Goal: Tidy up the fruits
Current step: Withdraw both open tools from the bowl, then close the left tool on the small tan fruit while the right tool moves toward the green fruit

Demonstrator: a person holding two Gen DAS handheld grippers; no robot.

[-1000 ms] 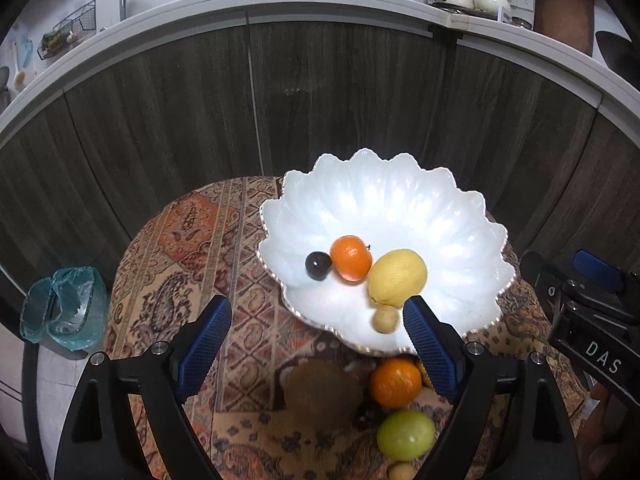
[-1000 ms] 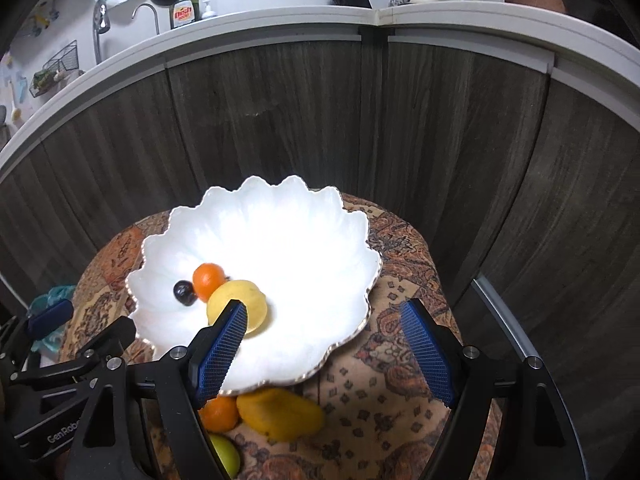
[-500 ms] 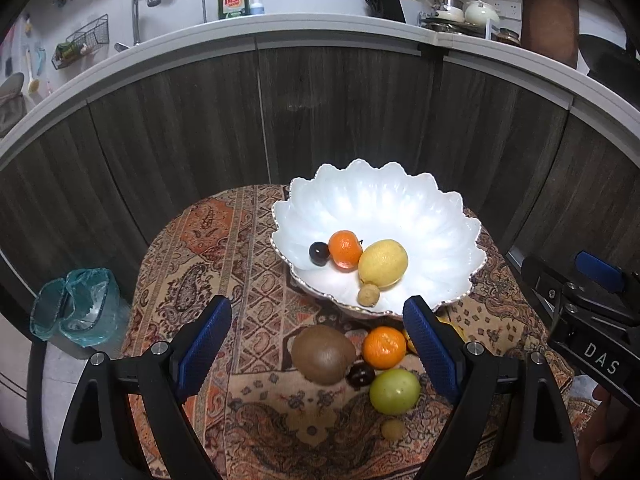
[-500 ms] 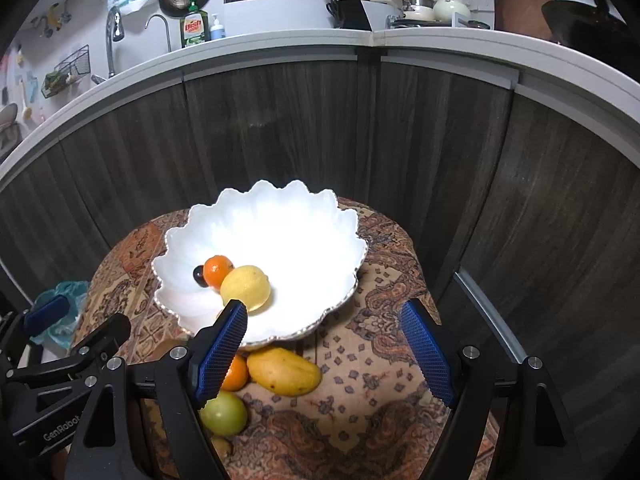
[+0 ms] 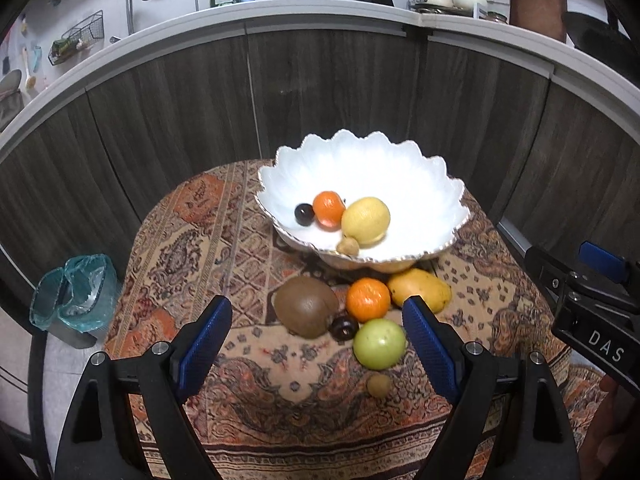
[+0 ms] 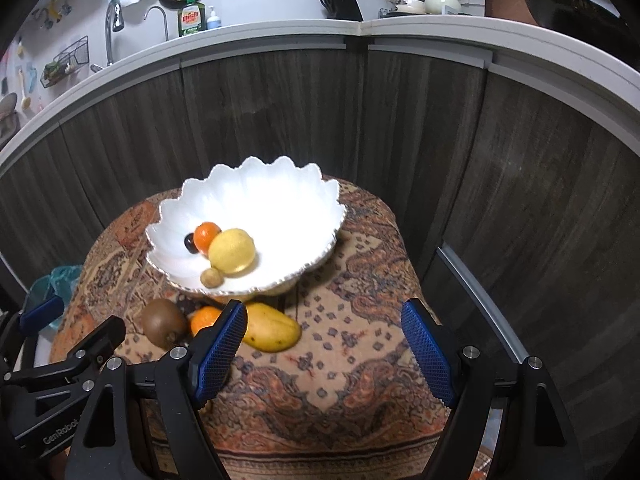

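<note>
Both tongs released, nothing between pads: left tongs [image 5: 316, 344], right tongs [image 6: 324, 352]. White bowl [image 5: 420, 184] on patterned surface [image 5: 192, 240] holds lemon [image 5: 366, 220], tangerine [image 5: 329, 209]. Mango [image 5: 420, 290], kiwi [image 5: 306, 306], green apple [image 5: 380, 344] beside bowl.

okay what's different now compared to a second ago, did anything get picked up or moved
Both grippers, left gripper and right gripper, pulled back from the white bowl, bringing the fruit on the cloth into view. Nothing was grasped or released. Jaws stayed open and empty; the lemon and the other fruit did not move.
</note>
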